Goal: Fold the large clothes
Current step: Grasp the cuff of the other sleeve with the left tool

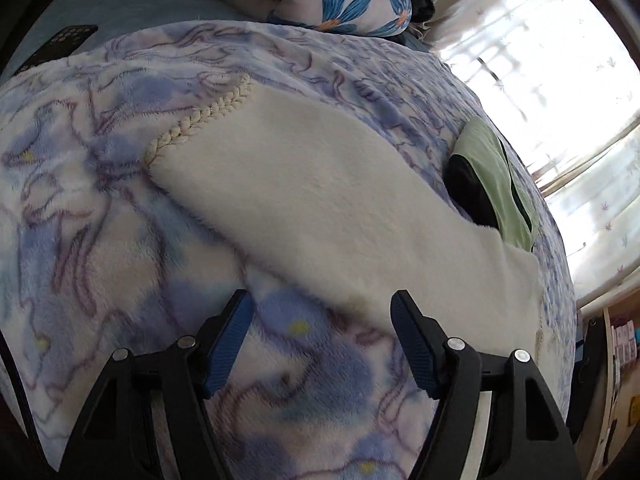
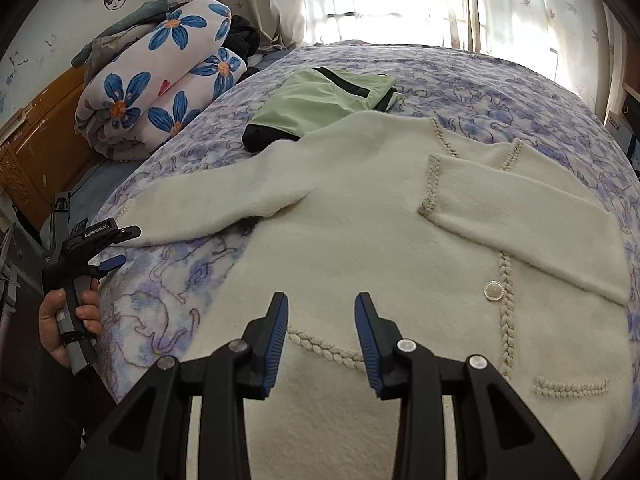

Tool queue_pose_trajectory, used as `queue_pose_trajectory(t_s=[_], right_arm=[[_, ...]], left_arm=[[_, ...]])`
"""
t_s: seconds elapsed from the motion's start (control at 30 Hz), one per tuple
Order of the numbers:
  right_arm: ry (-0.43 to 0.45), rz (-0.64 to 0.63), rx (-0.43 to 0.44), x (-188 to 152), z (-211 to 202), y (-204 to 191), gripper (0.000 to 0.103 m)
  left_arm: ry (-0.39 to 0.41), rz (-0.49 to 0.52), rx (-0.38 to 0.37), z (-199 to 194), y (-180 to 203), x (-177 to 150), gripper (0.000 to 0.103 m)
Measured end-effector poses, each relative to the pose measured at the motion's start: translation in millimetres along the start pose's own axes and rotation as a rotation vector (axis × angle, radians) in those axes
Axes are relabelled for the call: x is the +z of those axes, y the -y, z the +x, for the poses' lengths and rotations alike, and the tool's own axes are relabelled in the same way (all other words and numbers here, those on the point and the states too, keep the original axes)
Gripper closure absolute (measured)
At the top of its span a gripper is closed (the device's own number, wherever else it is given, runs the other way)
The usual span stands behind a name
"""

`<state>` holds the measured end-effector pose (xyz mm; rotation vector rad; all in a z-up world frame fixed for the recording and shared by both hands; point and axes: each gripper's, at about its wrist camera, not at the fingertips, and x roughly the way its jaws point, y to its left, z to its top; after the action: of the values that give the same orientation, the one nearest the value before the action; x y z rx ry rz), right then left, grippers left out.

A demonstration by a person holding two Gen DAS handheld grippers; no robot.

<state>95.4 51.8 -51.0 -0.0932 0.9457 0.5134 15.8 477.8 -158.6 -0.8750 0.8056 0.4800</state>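
A cream fleece cardigan (image 2: 360, 248) with braided trim and a pearl button (image 2: 494, 291) lies flat on the bed. Its right sleeve (image 2: 520, 216) is folded across the chest. Its left sleeve (image 2: 208, 204) stretches out to the left; the same sleeve crosses the left wrist view (image 1: 320, 208). My left gripper (image 1: 322, 308) is open and empty, hovering just above the sleeve's edge; it also shows in the right wrist view (image 2: 118, 246) beside the sleeve cuff. My right gripper (image 2: 321, 308) is open and empty above the cardigan's lower hem.
A blue and purple patterned blanket (image 2: 180, 280) covers the bed. A folded green and black garment (image 2: 320, 100) lies behind the cardigan, touching it. A rolled flower-print quilt (image 2: 160, 80) sits at the back left. A bright curtained window (image 2: 400, 0) is behind the bed.
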Motion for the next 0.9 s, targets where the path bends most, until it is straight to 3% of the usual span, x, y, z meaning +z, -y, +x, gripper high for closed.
queue_pose_trajectory(t_s=[0.17, 0.23, 0.3, 0.37, 0.43, 0.53, 0.7, 0.8, 0.9], right_arm=[[0.03, 0.011, -0.027, 18, 16, -6, 0.068], [0.028, 0.026, -0.002, 19, 18, -8, 0.068], [0.027, 0.018, 0.005, 17, 19, -11, 0.069], [0.016, 0.008, 0.004, 11, 20, -12, 0.069], [0.003, 0.01, 0.002, 4, 20, -7, 0.069], [-0.009, 0.034, -0.011, -6, 17, 5, 0.068], [0.01, 0.12, -0.022, -17, 2, 42, 0.068], [0.048, 0.182, -0.037, -21, -14, 69, 0.068], [0.079, 0.229, -0.063, -27, -28, 95, 0.068]], left_arm=[[-0.012, 0.039, 0.001, 16, -3, 15, 0.035], [-0.018, 0.041, 0.017, 22, -4, 23, 0.042], [-0.012, 0.047, 0.048, 25, -3, 30, 0.076], [-0.006, 0.058, 0.05, 26, -1, 39, 0.091], [0.048, 0.103, 0.071, 13, 16, 40, 0.094], [0.163, 0.264, 0.116, -16, 68, 30, 0.095], [0.225, 0.537, -0.053, -58, 191, -16, 0.097], [0.205, 0.709, -0.16, -64, 264, -65, 0.097], [0.119, 0.84, -0.25, -51, 318, -127, 0.096]])
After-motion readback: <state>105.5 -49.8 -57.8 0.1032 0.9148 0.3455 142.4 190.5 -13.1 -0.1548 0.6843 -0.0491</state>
